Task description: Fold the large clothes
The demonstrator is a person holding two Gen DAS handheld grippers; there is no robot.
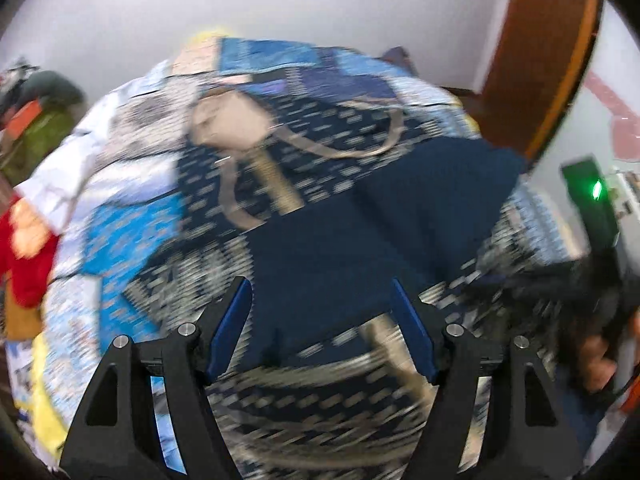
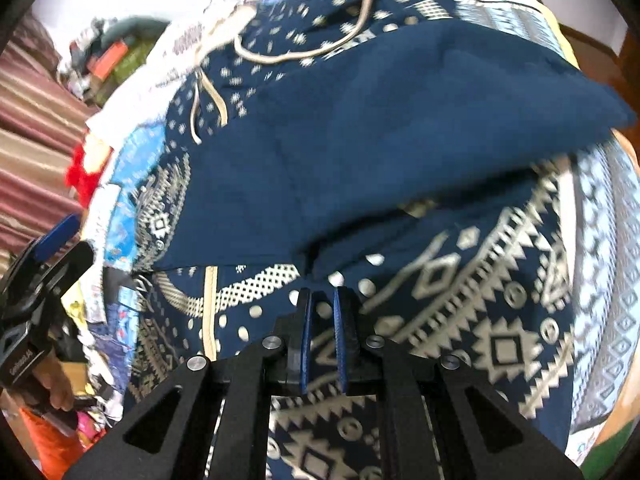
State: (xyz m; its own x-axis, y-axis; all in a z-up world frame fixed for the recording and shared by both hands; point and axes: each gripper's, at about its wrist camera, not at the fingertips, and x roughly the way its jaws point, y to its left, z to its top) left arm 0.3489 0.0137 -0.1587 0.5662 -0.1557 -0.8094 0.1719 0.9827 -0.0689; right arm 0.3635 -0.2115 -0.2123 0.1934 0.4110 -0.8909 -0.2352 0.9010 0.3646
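A plain navy garment (image 1: pixel 360 232) lies across a bed covered by a navy blanket with a cream pattern (image 1: pixel 320 396). My left gripper (image 1: pixel 320 284) hovers over the garment's near edge, its blue pads wide apart and touching nothing. In the right wrist view the garment (image 2: pixel 400 120) hangs as a raised fold that tapers down to my right gripper (image 2: pixel 322 292). Those jaws are shut, and the cloth's corner appears pinched at their tips. The left gripper (image 2: pixel 52 240) shows at that view's left edge. Motion blur smears the left wrist view.
A blue patchwork quilt (image 1: pixel 120 224) covers the bed under the blanket. Piled clothes and a red item (image 1: pixel 28 264) sit to the left. A wooden door (image 1: pixel 540 60) stands at the back right, and striped curtains (image 2: pixel 36 128) hang on the left.
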